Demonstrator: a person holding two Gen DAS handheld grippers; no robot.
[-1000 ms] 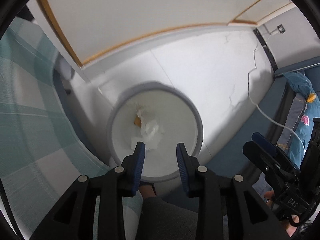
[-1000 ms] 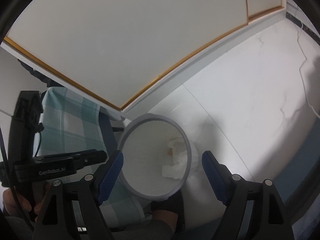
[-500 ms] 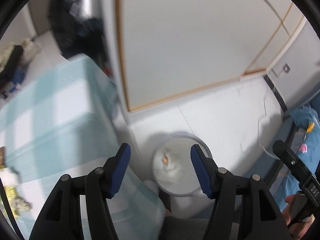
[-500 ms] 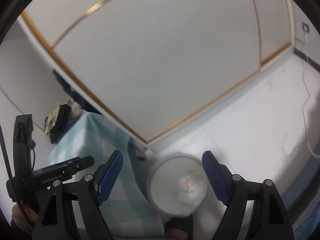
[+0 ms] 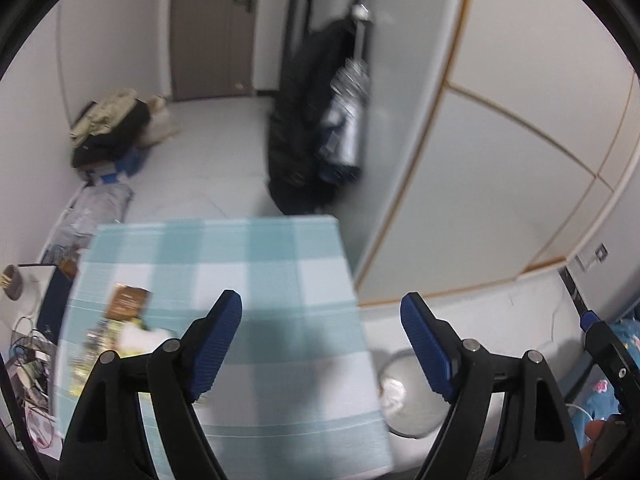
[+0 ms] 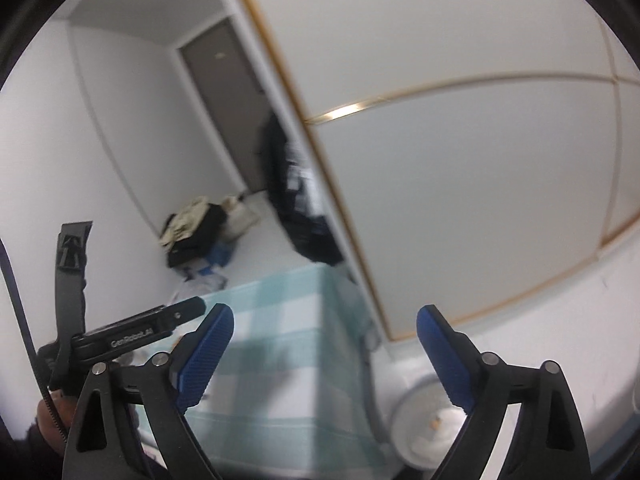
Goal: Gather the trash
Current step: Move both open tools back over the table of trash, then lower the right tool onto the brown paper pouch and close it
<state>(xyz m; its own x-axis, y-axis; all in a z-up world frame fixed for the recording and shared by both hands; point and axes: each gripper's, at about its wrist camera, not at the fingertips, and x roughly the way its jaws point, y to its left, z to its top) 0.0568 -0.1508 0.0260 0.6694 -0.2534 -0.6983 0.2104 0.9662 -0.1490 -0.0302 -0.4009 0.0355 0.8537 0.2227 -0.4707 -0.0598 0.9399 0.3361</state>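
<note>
Hanging wide apart over the checked tablecloth [image 5: 256,264], the left gripper [image 5: 322,346] has nothing between its blue pads; its jaws have just been opening; right gripper [image 6: 324,358] also spread wide and empty, jaws likewise just opening further, pointed past the table corner; trash bin [image 5: 404,396] sits on the white floor just beside the table's right edge, low in both views; crumpled white tissue [image 5: 392,392] with an orange scrap lies inside it; more trash on the table at left: a brown packet [image 5: 126,300] and blurred yellow-green wrappers [image 5: 98,340], near the left finger; pictures blurred, so wrapper details unclear; dark coat [image 5: 304,120] hangs by the wardrobe beyond the table; a hand [image 6: 48,414] grips the left tool at the right view's lower left.
</note>
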